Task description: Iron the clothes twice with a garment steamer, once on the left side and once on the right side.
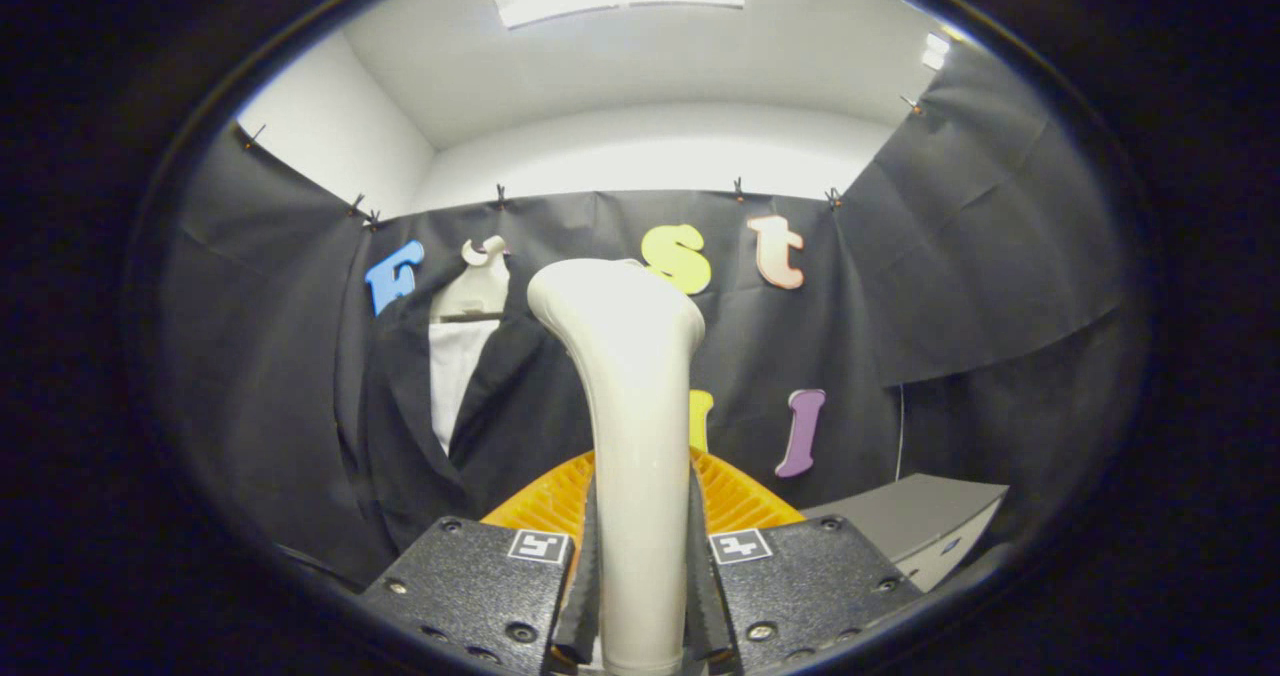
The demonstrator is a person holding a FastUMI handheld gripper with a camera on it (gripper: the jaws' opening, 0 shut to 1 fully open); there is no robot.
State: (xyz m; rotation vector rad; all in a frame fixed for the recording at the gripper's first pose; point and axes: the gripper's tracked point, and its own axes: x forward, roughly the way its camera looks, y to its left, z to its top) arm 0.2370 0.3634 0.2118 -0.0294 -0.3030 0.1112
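A cream-white garment steamer (630, 426) stands upright between my fingers, its handle clamped by both pads and its head flaring out above them. My gripper (640, 596) is shut on that handle. Beyond and to the left hangs a dark jacket (410, 436) over a white shirt (455, 376) on a pale hanger (478, 281) against the black cloth wall. The steamer head is near the jacket's right lapel but I cannot tell whether it touches the cloth.
An orange ribbed basket (735, 501) sits just behind the fingers. A grey table top (915, 516) lies to the right, low down. Black cloth walls close in the booth on all sides.
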